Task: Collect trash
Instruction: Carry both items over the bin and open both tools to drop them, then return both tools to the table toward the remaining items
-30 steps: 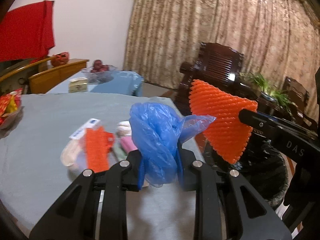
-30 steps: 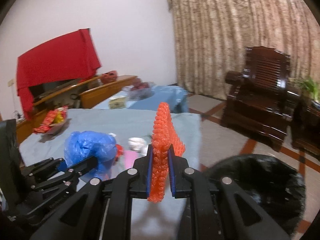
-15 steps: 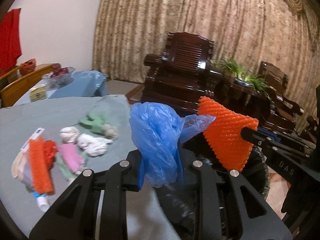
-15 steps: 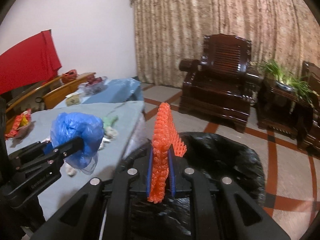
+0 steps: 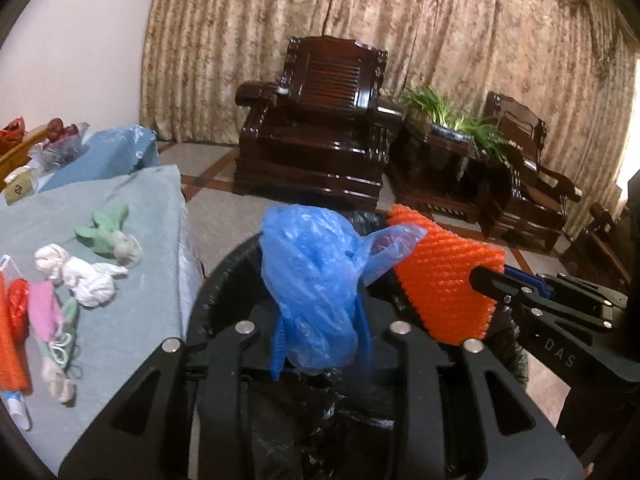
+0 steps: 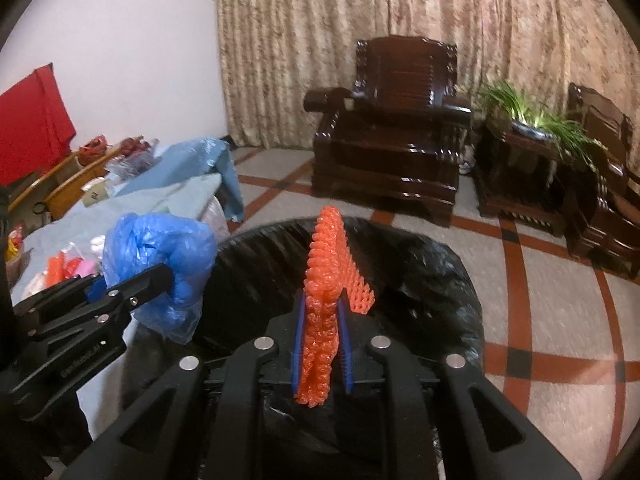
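Left hand-held gripper (image 5: 322, 344), opening around blue bag (image 5: 316, 280) (table (image 5: 132, 320) beside), over bin (image 5: 224, 280).

Dark wooden armchair (image 5: 320, 128) before patterned curtains (image 5: 440, 32), potted green plant (image 6: 532, 116), red cloth (image 6: 28, 120) on wall
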`<state>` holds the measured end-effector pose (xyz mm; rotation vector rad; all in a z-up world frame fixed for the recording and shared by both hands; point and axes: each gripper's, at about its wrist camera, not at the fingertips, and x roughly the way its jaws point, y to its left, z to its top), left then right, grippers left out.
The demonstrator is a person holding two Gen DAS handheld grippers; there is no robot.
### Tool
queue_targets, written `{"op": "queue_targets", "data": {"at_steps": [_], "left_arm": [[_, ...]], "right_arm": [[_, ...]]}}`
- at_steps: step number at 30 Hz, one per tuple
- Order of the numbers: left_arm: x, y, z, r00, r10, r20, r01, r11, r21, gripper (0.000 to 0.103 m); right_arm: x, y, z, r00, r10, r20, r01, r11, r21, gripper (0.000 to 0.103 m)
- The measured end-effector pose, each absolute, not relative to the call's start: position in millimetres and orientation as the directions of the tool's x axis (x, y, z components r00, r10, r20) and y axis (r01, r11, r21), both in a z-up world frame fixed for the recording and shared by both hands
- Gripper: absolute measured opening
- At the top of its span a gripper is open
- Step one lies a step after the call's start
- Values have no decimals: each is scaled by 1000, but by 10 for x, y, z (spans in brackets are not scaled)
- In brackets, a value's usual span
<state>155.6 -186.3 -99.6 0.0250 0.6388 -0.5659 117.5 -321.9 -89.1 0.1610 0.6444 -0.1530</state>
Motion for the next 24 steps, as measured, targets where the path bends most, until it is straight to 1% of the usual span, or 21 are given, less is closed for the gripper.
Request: {"op": "queue_targets", "data": {"at_steps": [1,2,3,4,5,7,8,10,11,12,13,15,16,24], "left_arm": [[1571,-1869,-1053,652,-494,-575,511,847,-148,35],[1581,-1873,-1092,648,-495,-579,515,845,-146,41],[1587,-1868,-1116,646,-494,-581,516,844,-144,46],[1594,-1853,-1149,645,-493,-584,516,845,-143,48],[1595,-1827,-1162,645,-492,-584,515,845,-144,51],[1594,-1743,-1153,650,-488,-582,508,849,-146,58],[1590,-1712,-1149,654,-485,-581,504,852,-144,62],[1556,-1646,-1121,668,-476,-573,496,858,-135,69],[1534,-1574,-1101,684,-462,-565,484,866,-122,74],[1517,-1537,-1077,693,-453,-561,476,872,-116,77],[1520,-1467,-1057,703,-443,-557,466,878,-110,79],[1493,-1304,-1005,732,-411,-543,433,896,-95,85],[1498,-1220,-980,744,-396,-539,417,905,-89,86],[1431,-401,-780,822,-239,-516,245,968,-58,87]], "right_arm": [[1163,-3251,-949,782,-97,-615,199,975,99,20],[1165,-3269,-980,777,-101,-621,205,974,97,22],[1164,-3281,-999,774,-107,-624,210,973,94,29],[1160,-3287,-1021,770,-115,-628,218,972,90,35],[1150,-3286,-1027,769,-117,-628,220,971,89,38],[1138,-3286,-1024,768,-122,-628,226,970,88,52],[1132,-3273,-1017,769,-125,-626,228,970,86,57],[1122,-3242,-988,778,-133,-614,229,970,80,77],[1116,-3212,-975,783,-134,-608,227,971,78,82],[1115,-3194,-950,790,-136,-598,225,971,77,92],[1114,-3160,-923,796,-134,-590,221,972,78,96],[1138,-3073,-867,810,-109,-576,197,976,93,97],[1155,-3021,-853,814,-101,-572,188,977,96,97],[1402,-2351,-779,836,29,-547,38,993,111,97]]}}
